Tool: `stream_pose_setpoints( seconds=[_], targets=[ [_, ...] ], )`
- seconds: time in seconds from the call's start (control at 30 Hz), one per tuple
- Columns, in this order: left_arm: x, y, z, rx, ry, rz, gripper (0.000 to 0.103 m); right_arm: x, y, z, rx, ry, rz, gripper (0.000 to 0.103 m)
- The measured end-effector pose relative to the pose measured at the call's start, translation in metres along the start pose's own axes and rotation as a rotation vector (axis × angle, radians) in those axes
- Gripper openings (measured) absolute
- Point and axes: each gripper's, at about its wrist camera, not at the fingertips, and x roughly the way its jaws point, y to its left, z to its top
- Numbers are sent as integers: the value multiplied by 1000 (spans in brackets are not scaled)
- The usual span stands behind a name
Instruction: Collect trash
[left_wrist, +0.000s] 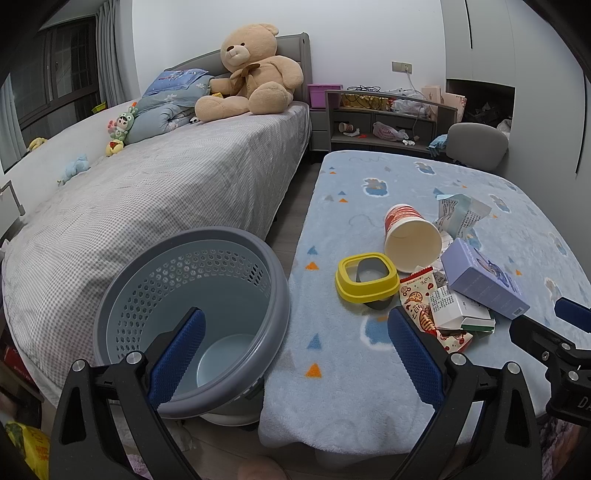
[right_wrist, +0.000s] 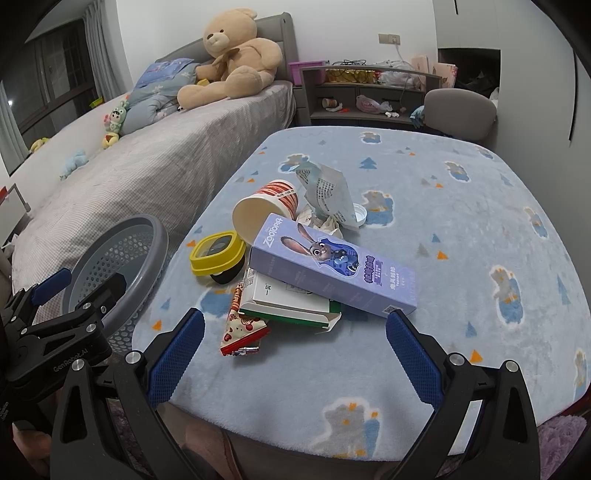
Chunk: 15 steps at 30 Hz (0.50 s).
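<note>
A pile of trash lies on the blue blanket-covered table (right_wrist: 443, 229): a purple Zootopia box (right_wrist: 332, 264), a red-and-white paper cup (right_wrist: 264, 212) on its side, a yellow square lid (right_wrist: 216, 253), a white-and-green carton (right_wrist: 291, 304), a red snack wrapper (right_wrist: 243, 325), crumpled paper (right_wrist: 325, 188) and a white cap (right_wrist: 359, 213). A grey perforated bin (left_wrist: 192, 317) stands left of the table, empty. My left gripper (left_wrist: 295, 332) is open, straddling the bin's rim and the table edge. My right gripper (right_wrist: 295, 332) is open, just short of the pile.
A grey checked bed (left_wrist: 166, 192) with a large teddy bear (left_wrist: 251, 70) and soft toys runs along the left. A grey shelf unit (left_wrist: 388, 118) and a grey chair (left_wrist: 478, 142) stand behind the table. The right gripper shows in the left wrist view (left_wrist: 561, 332).
</note>
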Motion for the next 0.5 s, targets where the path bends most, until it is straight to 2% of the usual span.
stream_pose_setpoints(
  seconds=[0.27,0.5],
  targets=[
    [0,1,0,-7,2,0,94,1,0,1,-8,-2,9,97],
    [8,7,0,-34,29,-10,94,12,-30,7,-24,4,62,97]
  ],
)
